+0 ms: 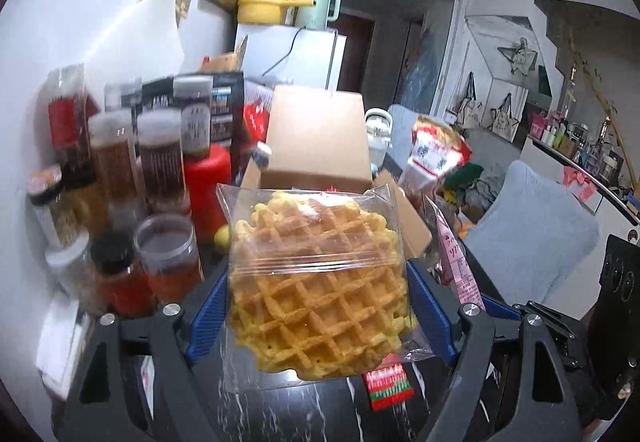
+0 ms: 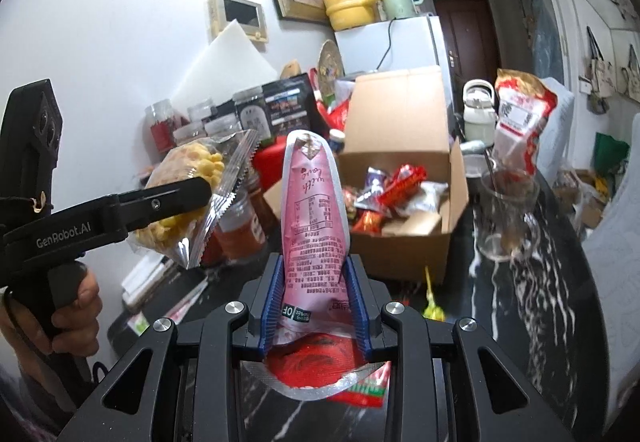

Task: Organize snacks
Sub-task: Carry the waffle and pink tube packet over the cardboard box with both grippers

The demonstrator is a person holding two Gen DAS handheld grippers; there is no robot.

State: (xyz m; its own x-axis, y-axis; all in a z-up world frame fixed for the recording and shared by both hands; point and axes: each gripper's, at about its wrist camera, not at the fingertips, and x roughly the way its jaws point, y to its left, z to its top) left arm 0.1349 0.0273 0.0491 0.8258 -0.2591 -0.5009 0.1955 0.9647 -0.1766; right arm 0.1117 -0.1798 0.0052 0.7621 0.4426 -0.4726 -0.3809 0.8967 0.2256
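Note:
A round golden waffle in a clear packet fills the middle of the left wrist view, with my left gripper shut on its sides between the blue pads. In the right wrist view that same waffle packet hangs at the left in the left gripper. My right gripper is shut on a tall pink snack packet that stands upright. Both are held above the table in front of an open cardboard box, which holds several snack packets.
Jars and bottles crowd the left by the wall. A glass jug, a red and white bag and a white kettle stand right of the box. A small red-green packet lies on the black marbled table.

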